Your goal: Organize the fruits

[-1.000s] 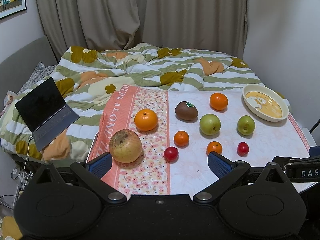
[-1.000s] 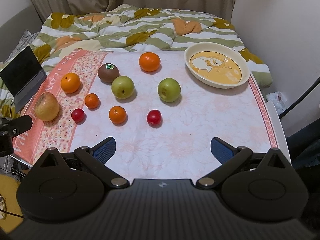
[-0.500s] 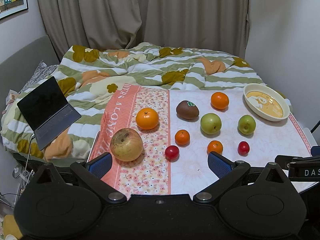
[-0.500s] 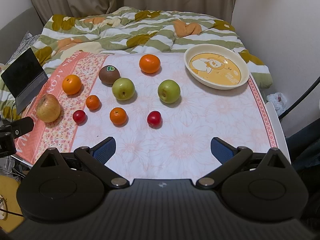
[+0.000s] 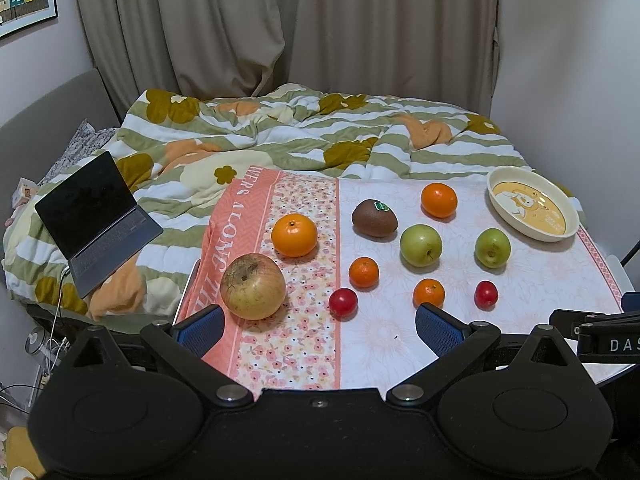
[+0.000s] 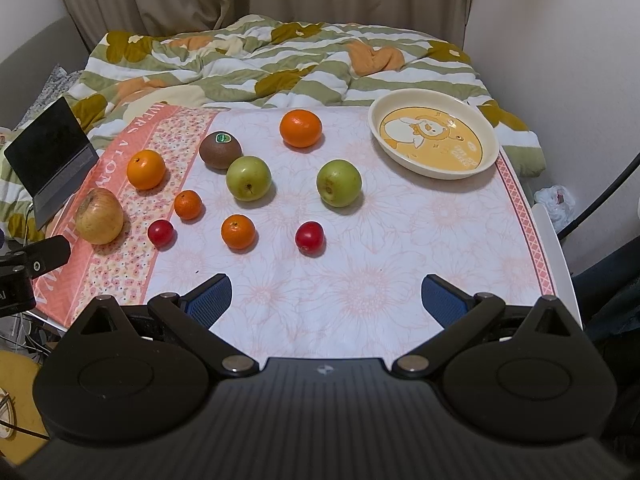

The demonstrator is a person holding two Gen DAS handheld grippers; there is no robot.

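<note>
1. We are finding the jaws of the left gripper (image 5: 318, 326) standing wide apart, holding nothing, hanging over the near edge of the table.
2. We are finding the jaws of the right gripper (image 6: 326, 298) likewise spread wide and empty, above bare tablecloth (image 6: 360, 280) at the near side.
3. We are noting ten fruits lying loose on the tablecloth, none touching a gripper.
4. At the left, a large yellowish apple (image 5: 253, 287) is sitting on the pink floral band, with a large orange (image 5: 294, 235) just behind it.
5. A kiwi (image 6: 220, 152) with a green sticker is lying just beside a green apple (image 6: 248, 178); we cannot tell whether they are touching.
6. A second green apple (image 6: 339, 182) is resting well to the right of the first, and another large orange (image 6: 301, 128) is sitting at the far side.
7. Two small mandarins (image 6: 187, 204) (image 6: 238, 232) and two small red fruits (image 6: 160, 232) (image 6: 309, 237) are forming the near rows.
8. A cream dish (image 6: 494, 136) with a yellow cartoon print is sitting empty at the far right corner.
9. An open laptop (image 5: 96, 220) is resting on the striped quilt (image 5: 280, 140) left of the table.
</note>
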